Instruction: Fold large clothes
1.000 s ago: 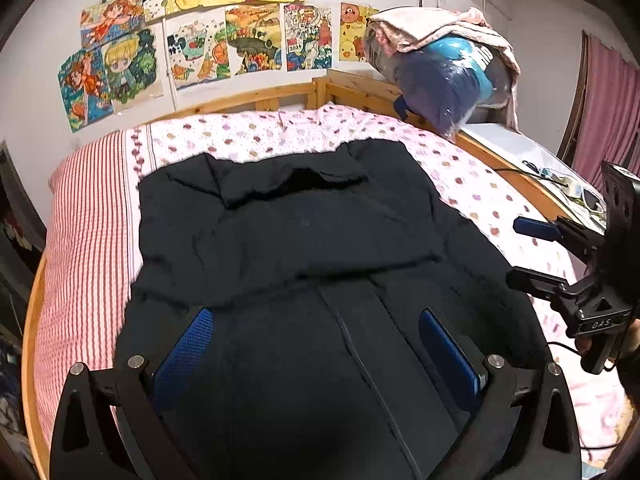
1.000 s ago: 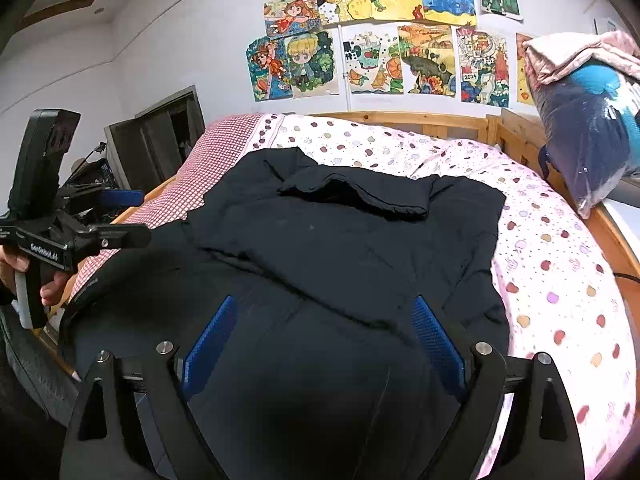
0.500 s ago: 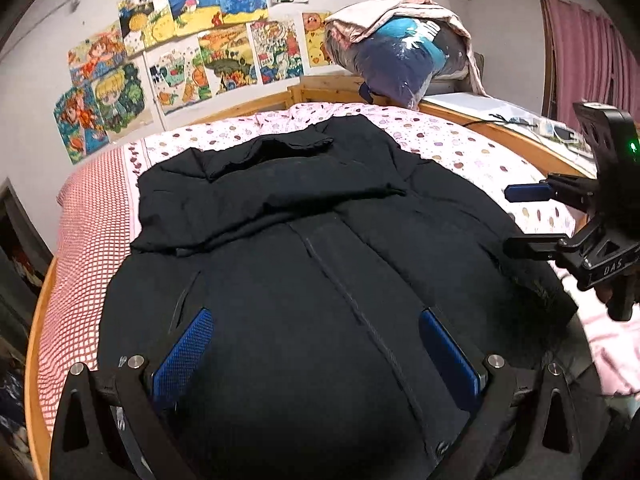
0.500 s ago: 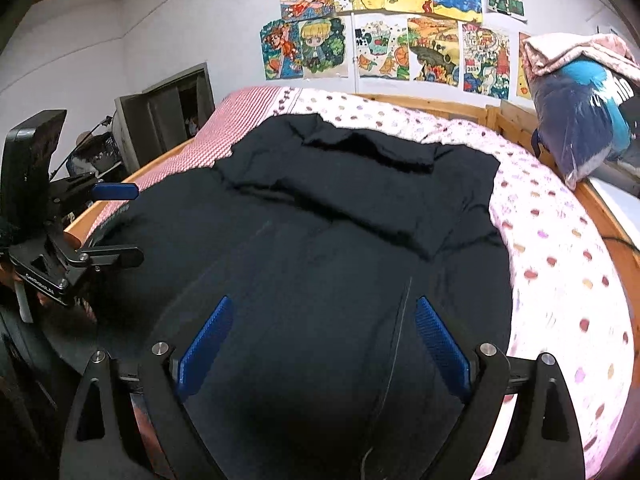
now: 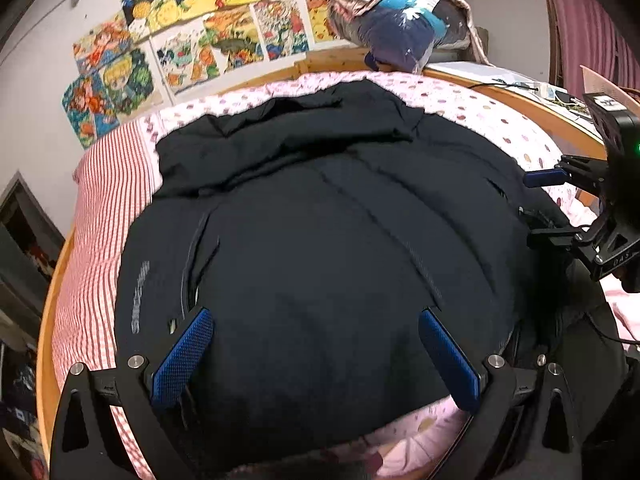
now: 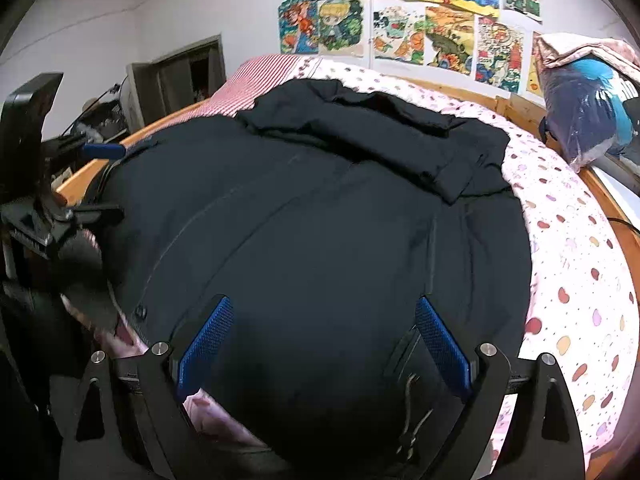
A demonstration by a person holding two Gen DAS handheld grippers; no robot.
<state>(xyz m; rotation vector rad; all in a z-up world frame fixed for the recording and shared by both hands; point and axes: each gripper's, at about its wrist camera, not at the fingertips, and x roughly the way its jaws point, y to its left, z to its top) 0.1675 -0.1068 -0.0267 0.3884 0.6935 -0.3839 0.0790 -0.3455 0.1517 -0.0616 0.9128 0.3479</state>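
A large black jacket [image 5: 320, 240] lies spread on the bed [image 5: 480, 116], front zipper up, sleeves folded across its upper part; it also shows in the right wrist view [image 6: 320, 220]. My left gripper [image 5: 316, 352] is open, low over the jacket's near hem, with pink sheet showing below it. My right gripper [image 6: 324, 340] is open over the hem too. Each gripper appears in the other's view, the right one [image 5: 544, 208] at the jacket's right edge, the left one [image 6: 100, 180] at its left edge, both with jaws apart.
The bed has a polka-dot sheet [image 6: 568, 280], a red striped part [image 5: 96, 220] and a wooden frame [image 5: 552, 112]. A bundle of bagged bedding [image 5: 404, 28] sits at the headboard's right end. Drawings [image 5: 192, 40] cover the wall. A dark cabinet [image 6: 176, 76] stands left.
Both grippers have come down and closer to the jacket's near hem, so the jacket fills more of each view. Both have stayed open.
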